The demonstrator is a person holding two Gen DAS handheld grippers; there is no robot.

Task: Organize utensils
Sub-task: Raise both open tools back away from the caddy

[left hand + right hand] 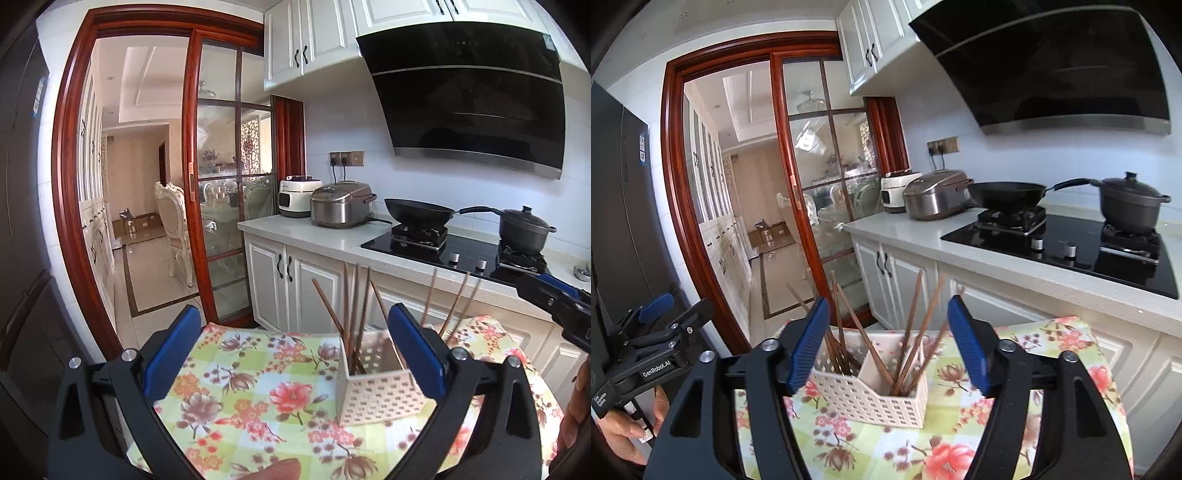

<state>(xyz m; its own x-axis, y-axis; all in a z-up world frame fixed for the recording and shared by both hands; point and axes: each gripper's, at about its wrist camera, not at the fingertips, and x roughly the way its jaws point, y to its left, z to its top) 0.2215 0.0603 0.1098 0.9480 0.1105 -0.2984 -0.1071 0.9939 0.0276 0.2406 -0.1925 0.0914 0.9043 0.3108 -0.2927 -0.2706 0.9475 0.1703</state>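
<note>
A white perforated utensil holder with two compartments stands on a table covered by a floral cloth. Several brown chopsticks lean upright in both compartments. My left gripper is open, with nothing between its blue pads; the holder sits just inside its right finger. My right gripper is open too, its fingers standing either side of the holder without touching it. The left gripper also shows at the left edge of the right wrist view, held by a hand.
Behind the table runs a white counter with two rice cookers, a black hob with a wok and a lidded pot. A red-framed glass sliding door is at left, beside a dark fridge.
</note>
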